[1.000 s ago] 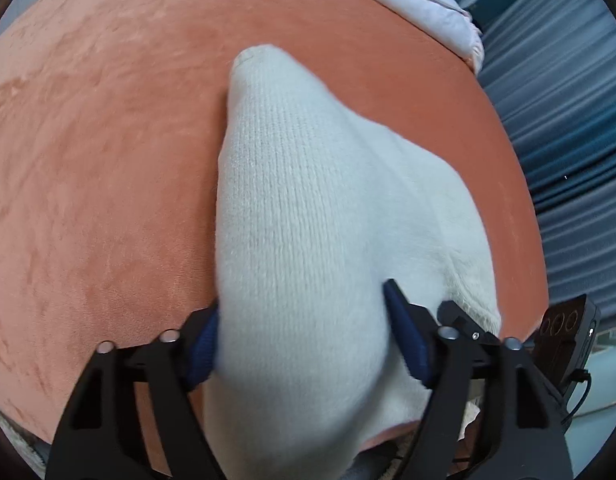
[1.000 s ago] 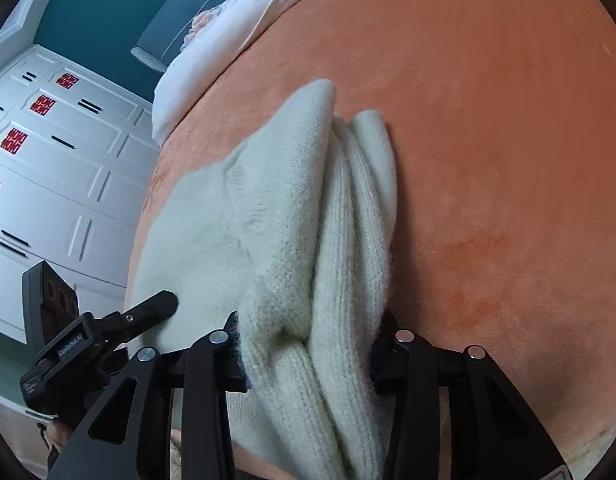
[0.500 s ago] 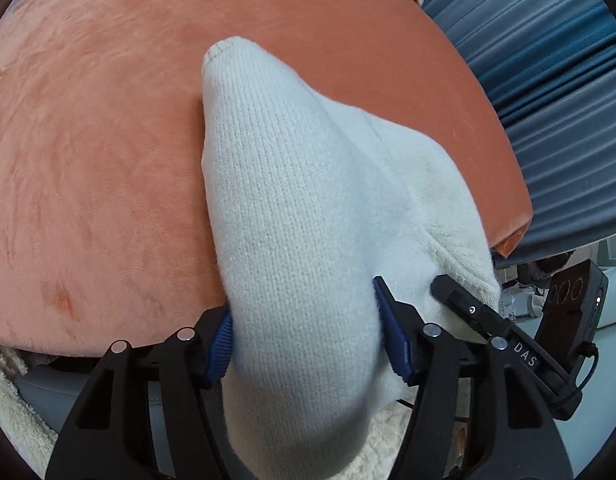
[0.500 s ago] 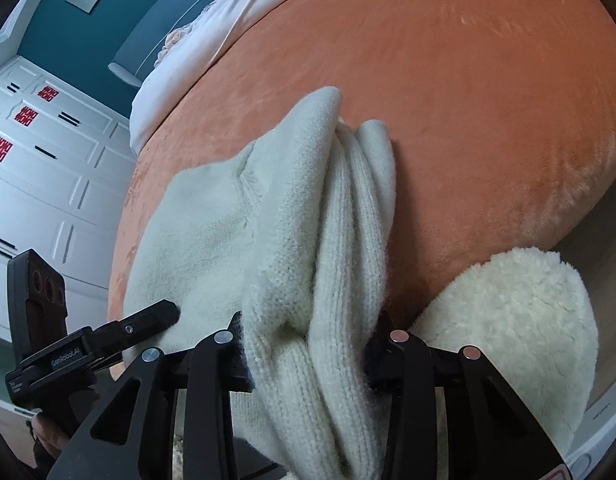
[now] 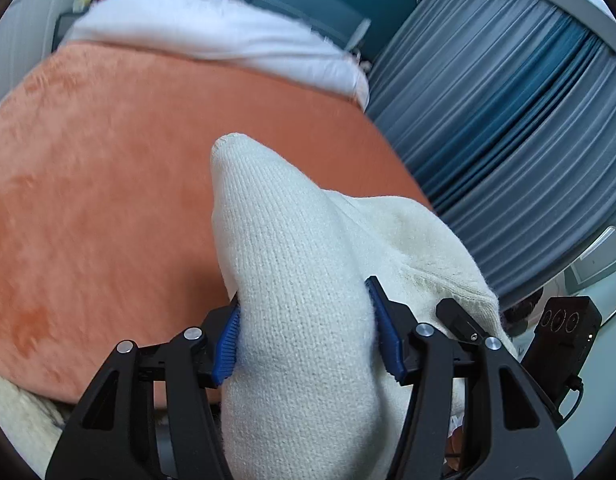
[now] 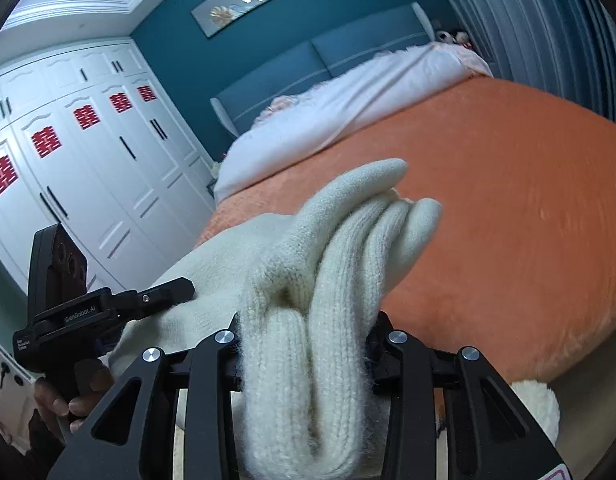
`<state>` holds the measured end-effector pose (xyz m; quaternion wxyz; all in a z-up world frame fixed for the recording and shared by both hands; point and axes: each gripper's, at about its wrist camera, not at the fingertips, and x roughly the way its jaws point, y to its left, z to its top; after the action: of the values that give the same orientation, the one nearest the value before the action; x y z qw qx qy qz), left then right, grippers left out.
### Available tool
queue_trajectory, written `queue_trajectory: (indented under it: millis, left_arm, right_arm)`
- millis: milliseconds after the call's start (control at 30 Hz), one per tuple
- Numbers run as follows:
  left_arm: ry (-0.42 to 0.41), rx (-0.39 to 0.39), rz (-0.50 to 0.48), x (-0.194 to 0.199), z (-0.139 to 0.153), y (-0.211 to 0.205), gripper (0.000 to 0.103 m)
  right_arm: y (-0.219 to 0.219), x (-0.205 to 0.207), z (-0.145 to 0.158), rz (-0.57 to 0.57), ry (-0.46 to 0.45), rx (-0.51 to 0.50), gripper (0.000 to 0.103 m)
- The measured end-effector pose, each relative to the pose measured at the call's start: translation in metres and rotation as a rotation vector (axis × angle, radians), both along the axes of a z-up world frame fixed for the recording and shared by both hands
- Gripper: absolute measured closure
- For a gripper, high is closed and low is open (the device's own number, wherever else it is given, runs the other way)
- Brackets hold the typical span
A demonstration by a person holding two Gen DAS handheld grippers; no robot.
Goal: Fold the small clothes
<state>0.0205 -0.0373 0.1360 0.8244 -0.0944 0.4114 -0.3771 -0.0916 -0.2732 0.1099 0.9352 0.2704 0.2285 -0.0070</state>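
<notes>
Left wrist view, cream knit garment (image 5: 300, 280) bunched between closing left gripper (image 5: 308, 336)

Knit garment (image 5: 304, 320) lower end cut off by frame edge — right gripper (image 6: 308, 344) pads buried in folds.

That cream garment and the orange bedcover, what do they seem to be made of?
The cream garment looks like knitted wool or acrylic yarn: ribbed stitches and a fuzzy surface. The orange bedcover looks like plush velvet or fleece: short matte nap with brushed, mottled streaks.
</notes>
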Motion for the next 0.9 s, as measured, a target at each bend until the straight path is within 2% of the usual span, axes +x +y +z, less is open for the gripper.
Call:
queue_trajectory:
  millis: [100,167,233,267,300,333,367,400,433,467,500,533,667,700,733,800,833,900]
  left_arm:
    - [-0.116,-0.026,0.027,0.004,0.032,0.025,0.048]
    - [-0.190,-0.021,0.051,0.014,0.041,0.046,0.047]
    - [-0.228,-0.001,0.085,0.032,0.029,0.062,0.039]
    - [-0.243,0.023,0.108,0.045,0.015,0.068,0.029]
    - [-0.249,0.059,0.132,0.059,-0.005,0.072,0.015]
    - [-0.236,0.125,0.171,0.076,-0.033,0.076,0.012]
    - [-0.194,0.212,0.223,0.093,-0.064,0.081,0.014]
    - [-0.137,0.288,0.266,0.106,-0.088,0.090,0.023]
    - [-0.068,0.350,0.299,0.112,-0.114,0.097,0.030]
    - [-0.022,0.356,0.301,0.111,-0.128,0.104,0.035]
    - [-0.004,0.337,0.308,0.104,-0.135,0.113,0.035]
    - [-0.009,0.316,0.324,0.096,-0.137,0.121,0.034]
    - [0.019,0.266,0.347,0.085,-0.137,0.129,0.028]
    - [0.038,0.245,0.344,0.086,-0.143,0.126,0.024]
    - [0.067,0.209,0.334,0.086,-0.145,0.124,0.022]
    - [0.134,0.134,0.314,0.078,-0.153,0.126,0.014]
    - [0.172,0.093,0.296,0.077,-0.158,0.124,0.014]
    - [0.192,0.113,0.273,0.067,-0.168,0.115,0.014]
  right_arm:
    - [0.021,0.013,0.027,0.046,-0.093,-0.028,0.068]
    - [0.034,0.031,0.031,0.075,-0.136,-0.019,0.068]
    - [0.044,0.053,0.021,0.115,-0.170,-0.014,0.062]
    - [0.048,0.067,0.007,0.132,-0.172,-0.014,0.058]
    - [0.051,0.086,-0.019,0.147,-0.145,-0.007,0.054]
    - [0.051,0.106,-0.048,0.143,-0.087,0.011,0.048]
    - [0.051,0.122,-0.075,0.118,-0.007,0.028,0.046]
    - [0.051,0.135,-0.109,0.079,0.122,0.041,0.048]
    - [0.052,0.138,-0.133,0.052,0.214,0.055,0.063]
    - [0.052,0.133,-0.150,0.046,0.256,0.094,0.071]
    - [0.052,0.122,-0.160,0.057,0.255,0.149,0.077]
    - [0.054,0.111,-0.163,0.063,0.250,0.164,0.078]
    - [0.065,0.100,-0.144,0.100,0.246,0.033,0.078]
    - [0.066,0.103,-0.136,0.092,0.232,-0.008,0.075]
    - [0.067,0.108,-0.130,0.085,0.223,-0.032,0.062]
    - [0.065,0.123,-0.126,0.064,0.225,-0.040,0.043]
    - [0.063,0.131,-0.130,0.064,0.241,-0.022,0.042]
    - [0.052,0.148,-0.143,0.069,0.289,0.028,0.042]
